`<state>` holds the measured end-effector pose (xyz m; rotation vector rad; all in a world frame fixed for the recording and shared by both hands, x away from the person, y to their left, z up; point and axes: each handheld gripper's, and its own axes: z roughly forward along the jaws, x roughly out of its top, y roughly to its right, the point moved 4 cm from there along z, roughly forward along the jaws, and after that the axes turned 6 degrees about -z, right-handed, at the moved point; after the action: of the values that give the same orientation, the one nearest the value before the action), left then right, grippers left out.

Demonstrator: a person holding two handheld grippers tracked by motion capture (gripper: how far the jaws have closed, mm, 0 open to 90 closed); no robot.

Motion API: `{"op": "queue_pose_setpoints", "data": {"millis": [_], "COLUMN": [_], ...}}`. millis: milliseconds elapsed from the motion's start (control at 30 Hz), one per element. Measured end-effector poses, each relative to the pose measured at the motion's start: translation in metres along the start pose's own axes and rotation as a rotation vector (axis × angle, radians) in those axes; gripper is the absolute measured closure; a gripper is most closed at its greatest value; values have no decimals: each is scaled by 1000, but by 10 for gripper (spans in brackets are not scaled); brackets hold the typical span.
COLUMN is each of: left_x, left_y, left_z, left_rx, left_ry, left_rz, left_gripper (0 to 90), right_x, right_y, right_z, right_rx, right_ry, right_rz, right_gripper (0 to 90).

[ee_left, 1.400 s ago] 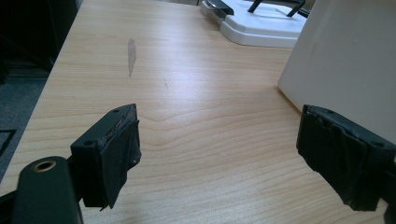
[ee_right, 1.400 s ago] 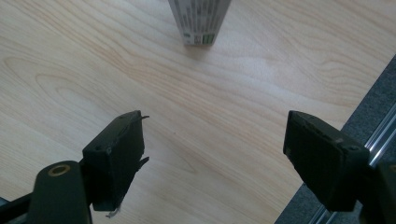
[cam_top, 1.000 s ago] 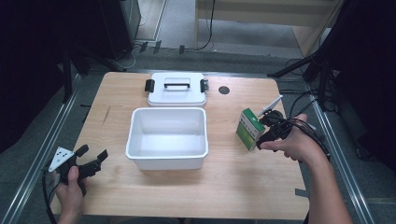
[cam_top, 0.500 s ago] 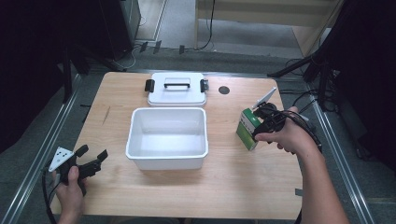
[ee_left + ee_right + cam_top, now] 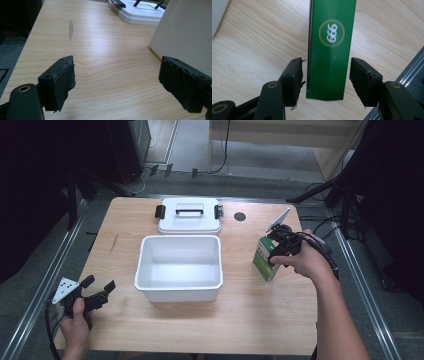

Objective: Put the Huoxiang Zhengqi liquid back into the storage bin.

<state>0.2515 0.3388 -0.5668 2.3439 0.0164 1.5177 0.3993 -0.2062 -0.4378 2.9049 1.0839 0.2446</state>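
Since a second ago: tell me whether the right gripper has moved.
Yes. In the high view the right gripper has shifted left, toward the white bin, and its jaws now straddle the green box without touching it.

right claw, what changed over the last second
The right claw has closed in around the green box, its jaws now either side of it but not yet shut. The left claw, white tub and lid stayed put.

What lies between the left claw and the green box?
In the high view, the open white bin stands between the left claw and the green box; bare tabletop either side.
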Motion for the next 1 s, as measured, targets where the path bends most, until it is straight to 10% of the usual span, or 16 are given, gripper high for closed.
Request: {"op": "queue_pose_setpoints", "data": {"millis": [700,1000], "left_x": [0,0], "left_y": [0,-1], "left_z": [0,0], "left_rx": [2,1], "left_ry": [-7,-7], "left_rz": [-1,-5], "left_gripper": [145,145], "right_x": [29,28], "right_y": [-2,-12], "right_z": [6,4], "right_rx": [-24,-71], "right_ry": [-63,-53], "right_rz": [-38,-203], "right_gripper": [610,647]}}
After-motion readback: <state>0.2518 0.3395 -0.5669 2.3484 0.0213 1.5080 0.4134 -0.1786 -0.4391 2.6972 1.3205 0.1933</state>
